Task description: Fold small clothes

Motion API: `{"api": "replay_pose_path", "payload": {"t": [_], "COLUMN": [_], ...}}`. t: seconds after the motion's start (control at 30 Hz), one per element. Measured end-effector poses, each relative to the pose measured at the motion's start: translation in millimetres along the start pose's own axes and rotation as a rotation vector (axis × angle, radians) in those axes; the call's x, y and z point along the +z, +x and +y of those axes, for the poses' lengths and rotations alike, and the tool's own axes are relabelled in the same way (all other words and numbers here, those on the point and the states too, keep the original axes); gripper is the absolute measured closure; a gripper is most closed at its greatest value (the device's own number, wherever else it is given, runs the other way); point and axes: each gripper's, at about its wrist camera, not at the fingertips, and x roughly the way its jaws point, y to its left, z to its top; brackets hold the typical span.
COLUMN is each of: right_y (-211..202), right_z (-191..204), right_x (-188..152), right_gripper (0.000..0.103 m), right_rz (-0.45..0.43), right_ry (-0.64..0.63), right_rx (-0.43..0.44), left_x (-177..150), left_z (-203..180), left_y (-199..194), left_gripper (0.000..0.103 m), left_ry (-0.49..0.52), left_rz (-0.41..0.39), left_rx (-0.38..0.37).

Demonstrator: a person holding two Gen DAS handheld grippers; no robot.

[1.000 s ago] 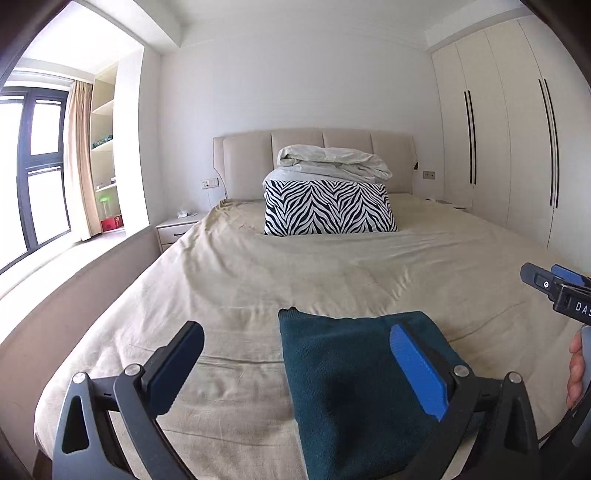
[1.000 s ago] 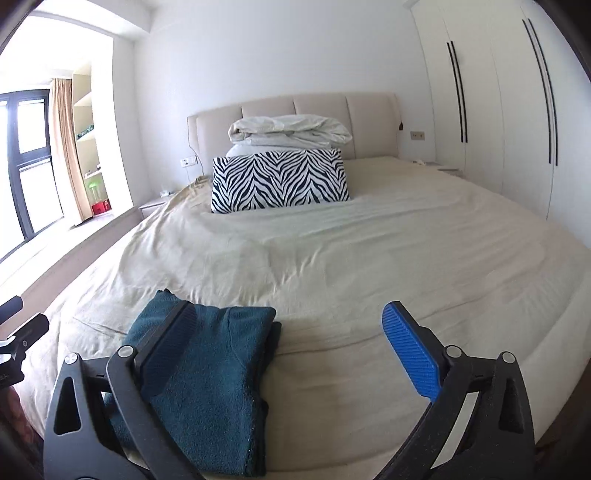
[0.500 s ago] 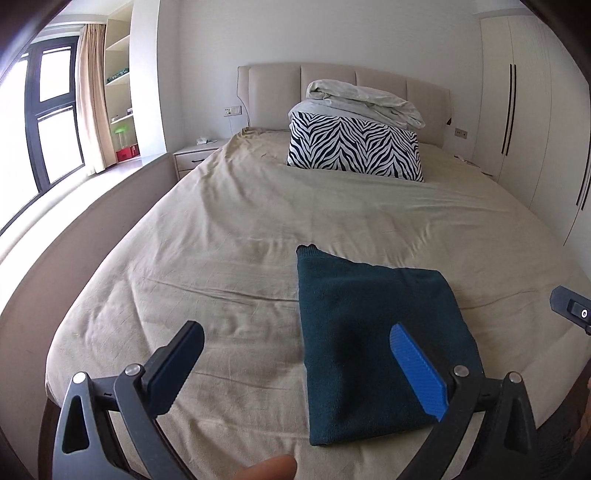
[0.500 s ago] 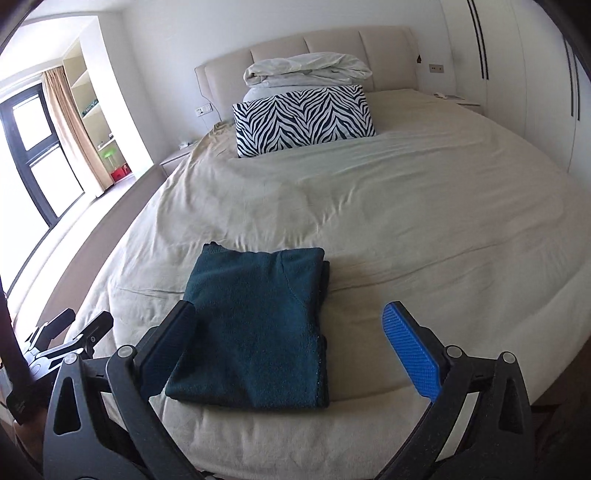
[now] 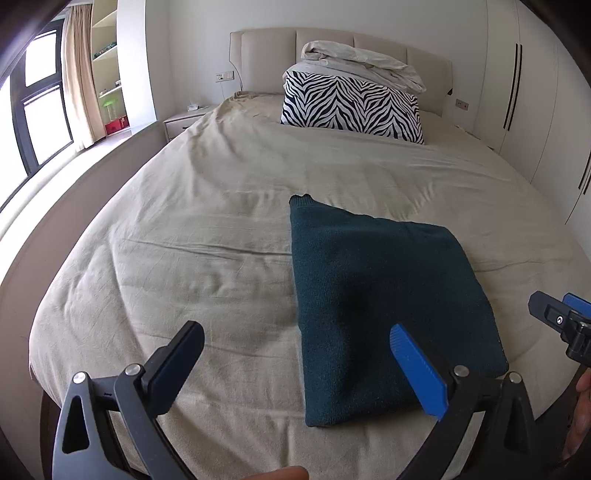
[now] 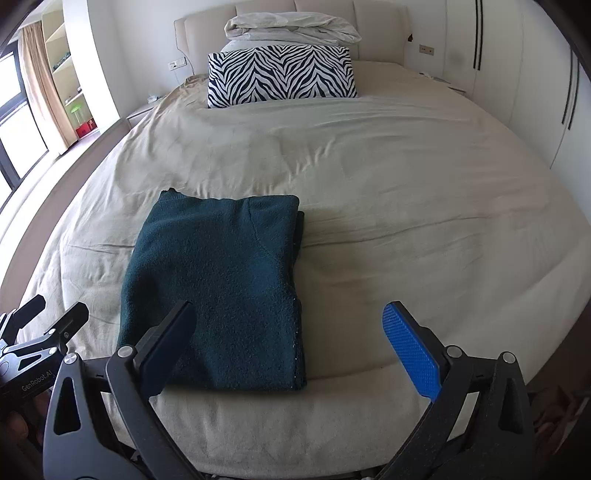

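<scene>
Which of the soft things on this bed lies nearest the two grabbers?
The dark teal folded garment, flat near the bed's foot, just ahead of both open grippers. The zebra-striped pillow and the crumpled pale duvet atop it sit far off, against the headboard.

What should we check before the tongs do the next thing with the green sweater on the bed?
1. Left tongs open and empty: ok.
2. Right tongs open and empty: ok.
3. Green sweater lies flat in a folded rectangle: ok.
4. Sweater is fully on the bed, though near its front edge: ok.
5. Layers line up on the right side: not ok, an under layer peeks out.
6. More clothes waiting to be folded: cannot tell.
</scene>
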Motion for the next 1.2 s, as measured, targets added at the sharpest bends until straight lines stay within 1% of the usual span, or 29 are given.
{"api": "replay_pose_path", "payload": {"t": [0.1, 0.37, 1.2], "right_y": [3.1, 11.2, 20.6], "right_z": [4.0, 6.6, 4.7], "right_x": [-1.6, -3.3, -7.2], "right_gripper": [0.000, 0.000, 0.000], "right_rz": [0.008, 0.022, 0.045], "right_ry": [-0.016, -0.027, -0.027], "right_rx": [-0.001, -0.022, -0.027], "left_x": [-1.3, -6.6, -9.9], "left_z": [4.1, 5.3, 3.3], "left_y": [5.4, 14.8, 18.1], "left_gripper": [0.000, 0.000, 0.000], "left_ry": [-0.011, -0.022, -0.017], "left_rz": [0.013, 0.042, 0.053], "left_rx": [0.006, -0.017, -0.007]}}
